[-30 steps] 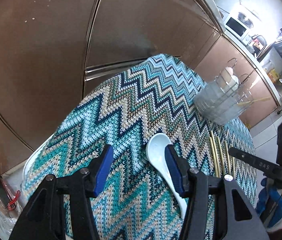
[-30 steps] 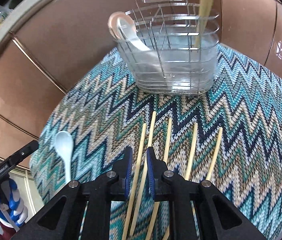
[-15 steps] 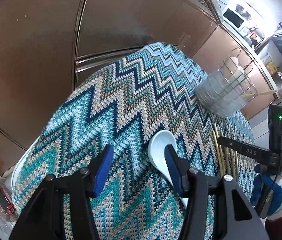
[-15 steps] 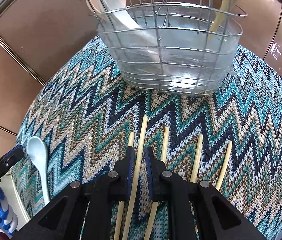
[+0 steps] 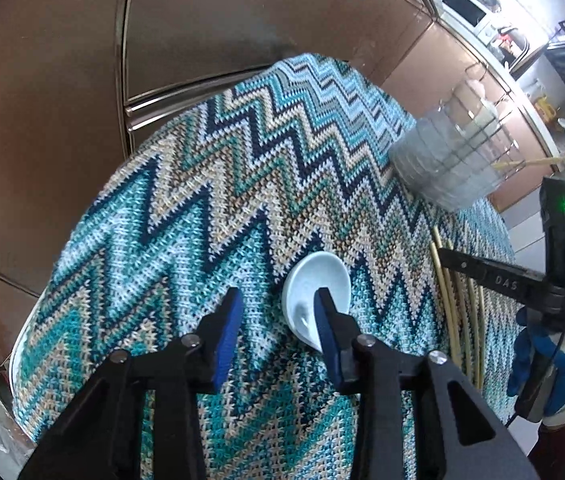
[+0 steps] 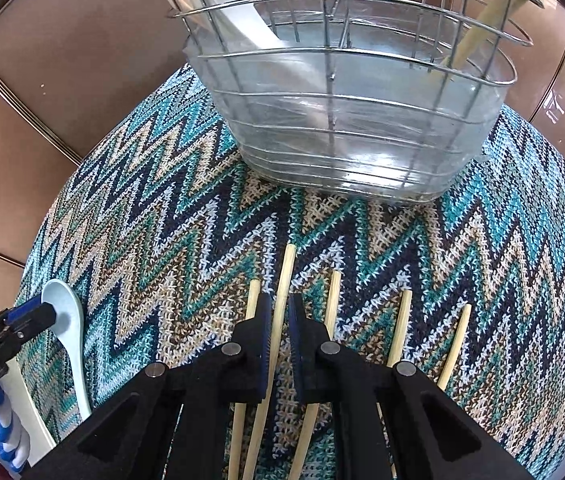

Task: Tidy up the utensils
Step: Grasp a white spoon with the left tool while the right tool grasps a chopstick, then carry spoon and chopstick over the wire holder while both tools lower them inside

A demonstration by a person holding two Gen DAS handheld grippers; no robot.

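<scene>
Chopstick, pale bamboo (image 6: 282,300), now rides nearer the far wire basket (image 6: 362,92), pinched in your right gripper (image 6: 279,316). Your left gripper (image 5: 276,312), spread, has closed on the white ceramic spoon (image 5: 314,292).

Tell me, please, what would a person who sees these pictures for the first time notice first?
First, the zigzag cloth in blue and teal that covers the whole table. At its far end stands a wire basket with a white spoon and a chopstick leaning inside. Nearer, the right gripper has its jaws narrowed around one chopstick in a row, and the left gripper stands open beside a pale spoon.
</scene>
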